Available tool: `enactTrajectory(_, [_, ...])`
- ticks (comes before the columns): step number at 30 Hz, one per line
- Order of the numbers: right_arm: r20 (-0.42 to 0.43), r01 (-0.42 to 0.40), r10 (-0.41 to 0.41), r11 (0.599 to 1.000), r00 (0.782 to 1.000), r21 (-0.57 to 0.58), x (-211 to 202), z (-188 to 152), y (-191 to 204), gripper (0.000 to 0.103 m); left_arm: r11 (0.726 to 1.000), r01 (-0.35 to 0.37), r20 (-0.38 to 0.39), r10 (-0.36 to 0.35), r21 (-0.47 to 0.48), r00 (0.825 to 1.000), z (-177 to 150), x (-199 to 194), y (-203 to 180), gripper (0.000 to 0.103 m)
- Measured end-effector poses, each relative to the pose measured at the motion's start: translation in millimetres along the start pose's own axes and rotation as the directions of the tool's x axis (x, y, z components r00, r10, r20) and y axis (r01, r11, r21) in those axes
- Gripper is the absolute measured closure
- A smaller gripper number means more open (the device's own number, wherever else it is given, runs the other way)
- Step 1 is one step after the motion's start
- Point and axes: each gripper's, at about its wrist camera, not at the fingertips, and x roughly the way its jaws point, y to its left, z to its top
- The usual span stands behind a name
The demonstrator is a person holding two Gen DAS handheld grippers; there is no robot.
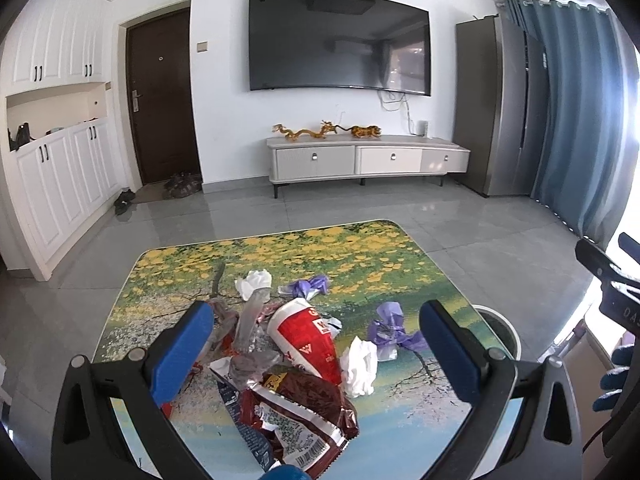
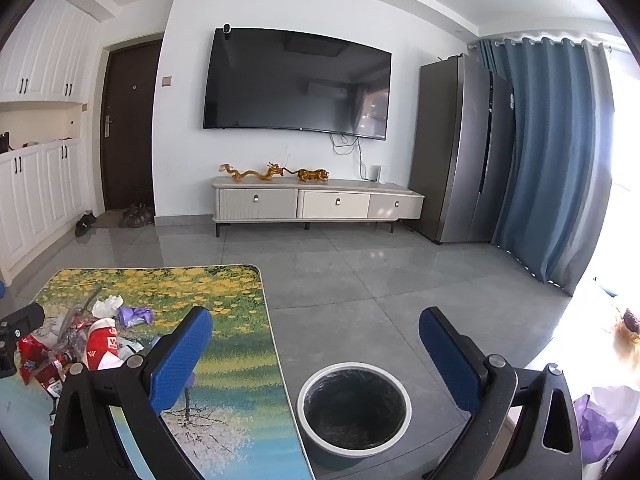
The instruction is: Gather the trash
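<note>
Hovering: left tongs (image 1: 316,344) spread wide over wrappers (image 1: 296,400) on tabletop (image 1: 360,256), right tongs (image 2: 316,344) apart above bin (image 2: 354,408).

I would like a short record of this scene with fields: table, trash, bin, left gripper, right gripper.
table: flower-print table, holds the trash
trash: red paper cup, dark red snack wrapper, white tissues, purple wrappers
bin: round trash bin on the floor beside the table, looks empty
left gripper: open above the pile
right gripper: open, holds nothing
</note>
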Motion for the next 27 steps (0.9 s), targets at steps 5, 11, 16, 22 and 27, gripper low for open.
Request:
enactTrajectory(5, [-0.011, 0.008, -0.008, 1.000, 1.000, -0.002, 1, 5, 3, 0.000, 0.999, 0.036, 0.004, -0.036, -0.001, 0.999, 2, 1, 3, 0.000])
enactTrajectory(11, [-0.019, 0.044, -0.044, 0.999, 0.999, -0.004, 2, 13, 11, 0.000, 0.997, 0.076, 0.013, -0.076, 0.008, 0.997, 4, 3, 10, 0.000])
enactTrajectory(16, [-0.014, 0.044, -0.044, 0.999, 0.999, -0.016, 2, 20, 23, 0.000, 0.996, 0.088, 0.028, -0.088, 0.001, 0.996, 8, 4, 18, 0.000])
enactTrajectory(22, [-0.014, 0.042, -0.042, 0.999, 0.999, -0.030, 2, 19, 31, 0.000, 0.996, 0.092, 0.031, -0.092, 0.009, 0.995, 10, 2, 20, 0.000])
enactTrajectory(27, [-0.023, 0.041, -0.042, 0.999, 0.999, -0.035, 6, 18, 32, 0.000, 0.995, 0.092, 0.038, -0.093, 0.024, 0.995, 11, 2, 17, 0.000])
